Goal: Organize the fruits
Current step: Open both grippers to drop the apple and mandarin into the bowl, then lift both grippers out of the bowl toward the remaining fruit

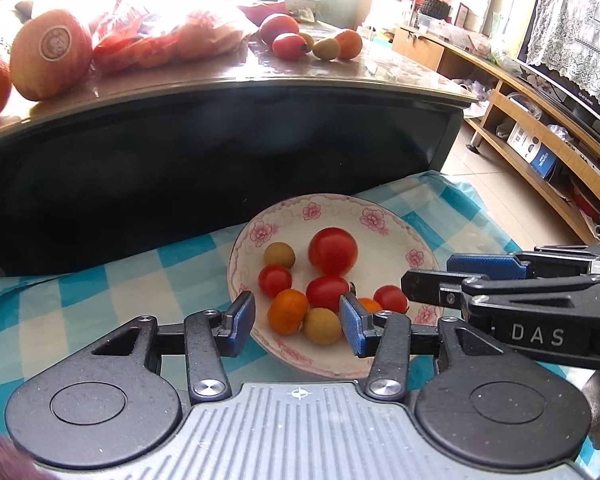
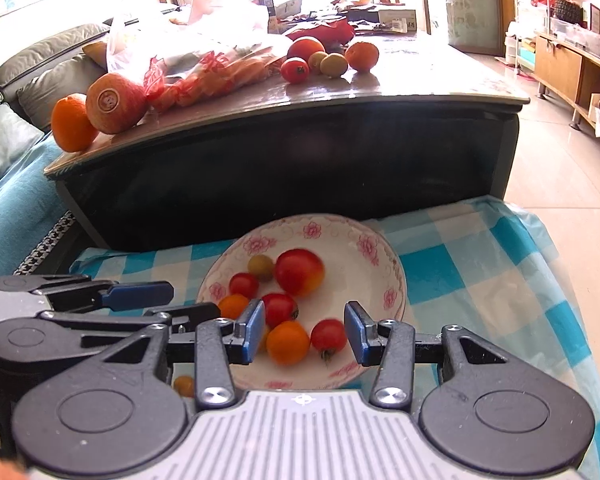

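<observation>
Both your left gripper (image 1: 298,322) and right gripper (image 2: 305,334) hover wide open and empty over the bowl (image 1: 396,224). The remaining fruit (image 1: 296,42) sits ahead and higher on the table (image 1: 228,76); neither gripper is clearly nearer.

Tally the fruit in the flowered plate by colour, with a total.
In the flowered plate, as seen from the left wrist view:
Red: 4, one large and three small
Orange: 2, one in full view, one partly hidden behind the left claw
Yellow-green: 2, one at the back, one at the front
Total: 8
</observation>
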A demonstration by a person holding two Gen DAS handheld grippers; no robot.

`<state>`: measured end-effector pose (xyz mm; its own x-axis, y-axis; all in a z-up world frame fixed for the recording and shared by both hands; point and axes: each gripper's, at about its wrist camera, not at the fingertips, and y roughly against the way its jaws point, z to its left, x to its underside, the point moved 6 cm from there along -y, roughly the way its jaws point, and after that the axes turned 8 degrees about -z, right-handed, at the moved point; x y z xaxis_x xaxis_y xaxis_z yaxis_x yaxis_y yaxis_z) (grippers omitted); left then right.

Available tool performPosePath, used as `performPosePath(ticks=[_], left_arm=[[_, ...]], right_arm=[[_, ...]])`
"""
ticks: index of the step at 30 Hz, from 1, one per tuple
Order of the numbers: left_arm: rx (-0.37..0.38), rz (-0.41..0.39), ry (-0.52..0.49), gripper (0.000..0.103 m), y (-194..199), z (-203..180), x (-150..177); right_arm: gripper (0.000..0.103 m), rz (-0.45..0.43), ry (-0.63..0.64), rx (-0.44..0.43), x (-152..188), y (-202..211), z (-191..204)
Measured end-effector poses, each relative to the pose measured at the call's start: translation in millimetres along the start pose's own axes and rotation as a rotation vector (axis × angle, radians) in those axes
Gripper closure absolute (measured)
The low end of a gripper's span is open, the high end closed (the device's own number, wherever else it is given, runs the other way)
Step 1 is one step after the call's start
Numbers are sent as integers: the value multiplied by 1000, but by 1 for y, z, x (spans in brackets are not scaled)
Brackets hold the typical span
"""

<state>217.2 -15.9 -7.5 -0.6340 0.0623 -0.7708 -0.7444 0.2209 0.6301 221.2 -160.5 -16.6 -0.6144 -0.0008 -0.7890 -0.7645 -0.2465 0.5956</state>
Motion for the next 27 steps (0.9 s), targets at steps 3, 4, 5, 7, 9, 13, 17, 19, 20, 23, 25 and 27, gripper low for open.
performPosePath(ticks=[3, 4, 5, 7, 9, 13, 17, 19, 20, 23, 25, 27], left_arm=[[-1, 0, 0, 46, 8, 2, 5], [-1, 1, 2, 46, 11, 2, 8], [0, 3, 4, 46, 13, 3, 11], [-3, 9, 9, 45, 19, 6, 16], [-5, 17, 11, 44, 22, 8, 21], [-13, 31, 10, 44, 27, 11, 31], [-13, 43, 16, 42, 32, 17, 40], [-17, 49, 17, 42, 34, 20, 44], [-20, 52, 19, 41, 35, 23, 46], [-36, 63, 30, 41, 35, 32, 52], [-46, 70, 48, 41, 35, 40, 54], [-54, 70, 71, 41, 35, 48, 55]], right_arm=[[56, 11, 3, 1, 9, 6, 5], [56, 15, 5, 2, 12, 7, 6], [56, 19, 7, 2, 15, 9, 8], [56, 29, 13, -3, 22, 12, 13], [56, 43, 19, -10, 29, 14, 18], [56, 61, 40, -12, 39, 16, 27], [56, 80, 38, -22, 48, 17, 32], [56, 92, 43, -29, 53, 15, 36], [56, 100, 42, -33, 56, 13, 38], [56, 116, 30, -47, 60, 7, 42], [56, 124, 17, -49, 61, 0, 44], [56, 128, 9, -48, 60, -7, 47]])
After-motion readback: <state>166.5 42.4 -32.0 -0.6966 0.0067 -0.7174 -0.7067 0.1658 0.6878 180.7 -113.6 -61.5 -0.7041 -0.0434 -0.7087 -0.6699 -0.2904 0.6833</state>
